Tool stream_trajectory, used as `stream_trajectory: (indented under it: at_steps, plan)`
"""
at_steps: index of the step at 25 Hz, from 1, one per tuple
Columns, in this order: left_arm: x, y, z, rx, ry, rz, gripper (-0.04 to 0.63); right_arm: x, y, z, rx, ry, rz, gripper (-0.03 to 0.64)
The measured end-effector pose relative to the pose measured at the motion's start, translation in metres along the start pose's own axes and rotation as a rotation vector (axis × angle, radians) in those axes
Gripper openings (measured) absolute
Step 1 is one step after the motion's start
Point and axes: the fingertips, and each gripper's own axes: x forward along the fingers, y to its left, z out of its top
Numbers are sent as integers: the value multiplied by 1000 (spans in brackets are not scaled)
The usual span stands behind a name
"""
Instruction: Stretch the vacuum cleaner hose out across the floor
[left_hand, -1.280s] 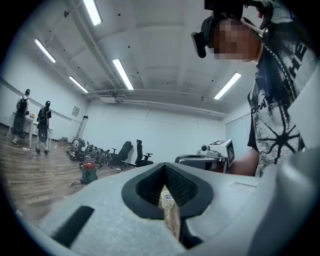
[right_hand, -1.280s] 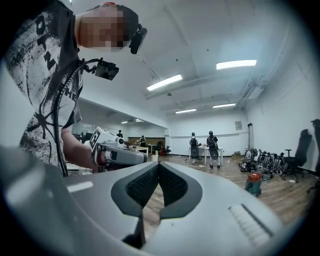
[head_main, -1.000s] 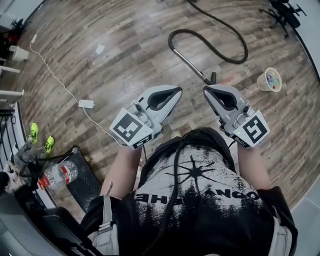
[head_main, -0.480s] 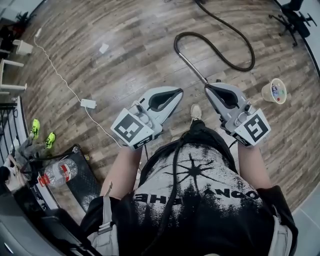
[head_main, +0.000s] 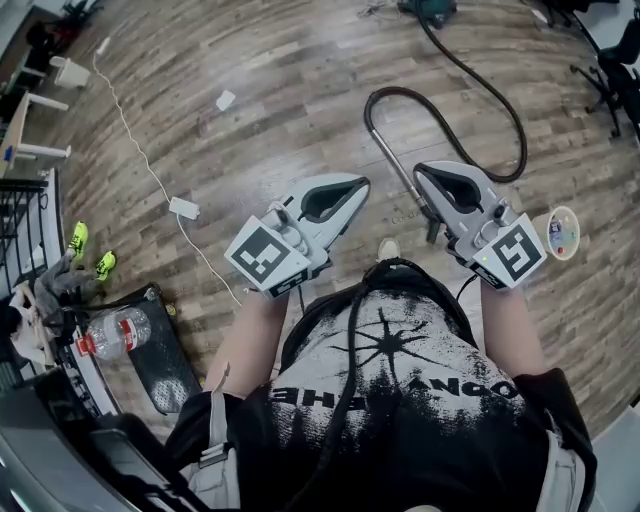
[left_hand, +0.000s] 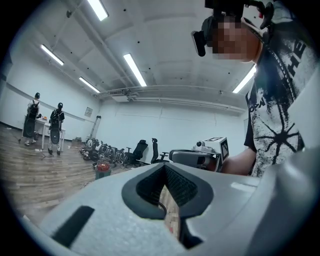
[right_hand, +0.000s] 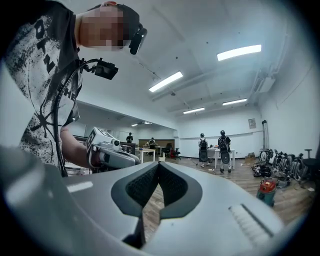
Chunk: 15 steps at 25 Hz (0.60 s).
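Both tools are up in front of the person, side by side and pointing level across the room. The left gripper (head_main: 356, 185) is clenched, and its own view confirms it: the left gripper (left_hand: 165, 166) has its jaws closed tip to tip, with only wooden floor showing through the gap behind them, nothing clamped. Same story on the other side: the right gripper (head_main: 423, 171) is closed tight, and in the right gripper view the right gripper (right_hand: 158, 164) has its jaws pressed together and empty. The vacuum cleaner hose (head_main: 400, 91) lies on the wooden floor (head_main: 260, 120) ahead. From the head view it runs down from the vacuum cleaner (head_main: 430, 8) at the top edge, curves right, loops back in a tight bend, and ends in a straight rigid tube (head_main: 398, 170) that passes just beside the right gripper's inner edge. So the hose is curled, not laid out straight. Off to the left, a white cable (head_main: 130, 140) trails across the boards, and a water bottle (head_main: 118, 335) lies by the person's side. A small bowl (head_main: 562, 232) sits on the floor to the right, beside the right gripper's marker cube.
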Motion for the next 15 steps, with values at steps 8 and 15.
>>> stream_trajectory:
  at_steps: [8, 15]
  plan:
    - [68, 30, 9, 1, 6, 41, 0, -14, -72, -3, 4, -2, 27, 8]
    - [101, 41, 10, 20, 10, 46, 0, -38, -114, -12, 0, 3, -13, 8]
